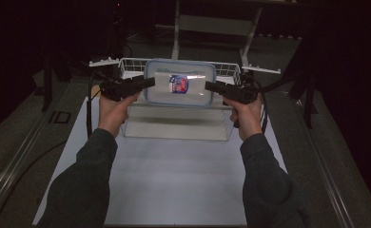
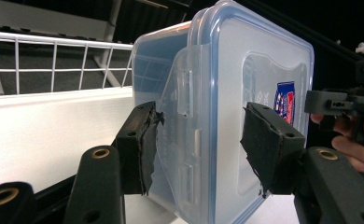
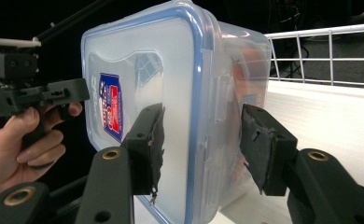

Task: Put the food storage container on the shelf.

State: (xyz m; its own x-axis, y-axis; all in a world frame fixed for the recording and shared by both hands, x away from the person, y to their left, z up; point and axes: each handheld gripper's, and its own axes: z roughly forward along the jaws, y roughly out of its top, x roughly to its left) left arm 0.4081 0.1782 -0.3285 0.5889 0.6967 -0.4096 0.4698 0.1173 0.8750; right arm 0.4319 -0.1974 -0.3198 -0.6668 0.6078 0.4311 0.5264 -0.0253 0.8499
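Resting under a dim room, white tabletop below wire basket.

High view: fixed above the person's near side, facing forward and down over the white table; the wire basket lies at the far end. Left gripper view: mounted on the left gripper, facing right, very close on the plastic box. Right gripper view: mounted on the right gripper, facing left, equally close. Shared: all three take in the box and basket; each gripper view catches the opposite gripper farther off.
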